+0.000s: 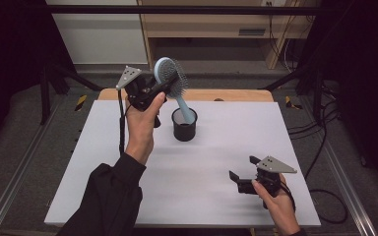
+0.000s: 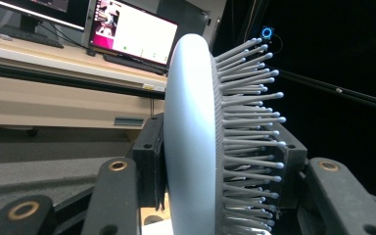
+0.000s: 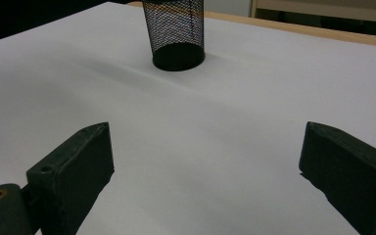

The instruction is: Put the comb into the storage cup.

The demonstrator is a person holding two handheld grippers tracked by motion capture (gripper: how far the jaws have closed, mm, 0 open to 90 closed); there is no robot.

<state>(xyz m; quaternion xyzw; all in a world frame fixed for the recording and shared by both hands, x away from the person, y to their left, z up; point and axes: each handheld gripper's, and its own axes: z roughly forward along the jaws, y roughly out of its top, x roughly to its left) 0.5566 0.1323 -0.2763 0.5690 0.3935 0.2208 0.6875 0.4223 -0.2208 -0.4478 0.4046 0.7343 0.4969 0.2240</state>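
A light blue hairbrush [image 1: 171,78] with grey bristles stands tilted, its handle [image 1: 186,110] down inside a black mesh cup [image 1: 184,125] at the table's middle back. My left gripper [image 1: 161,87] is shut on the brush head. In the left gripper view the brush head [image 2: 191,142] stands edge-on between the two pads, one on its smooth back, the other against the bristles [image 2: 247,122]. My right gripper [image 1: 236,172] rests low near the table's front right, open, with nothing between its jaws. In the right gripper view [image 3: 205,171] the mesh cup [image 3: 175,34] stands farther off.
The white tabletop [image 1: 202,172] has a wooden strip [image 1: 236,95] along its back edge. Behind it stands a light wooden desk [image 1: 216,24] with cables. Monitors [image 2: 132,34] sit on a desk in the left gripper view. Metal rails [image 1: 10,182] run beside the table.
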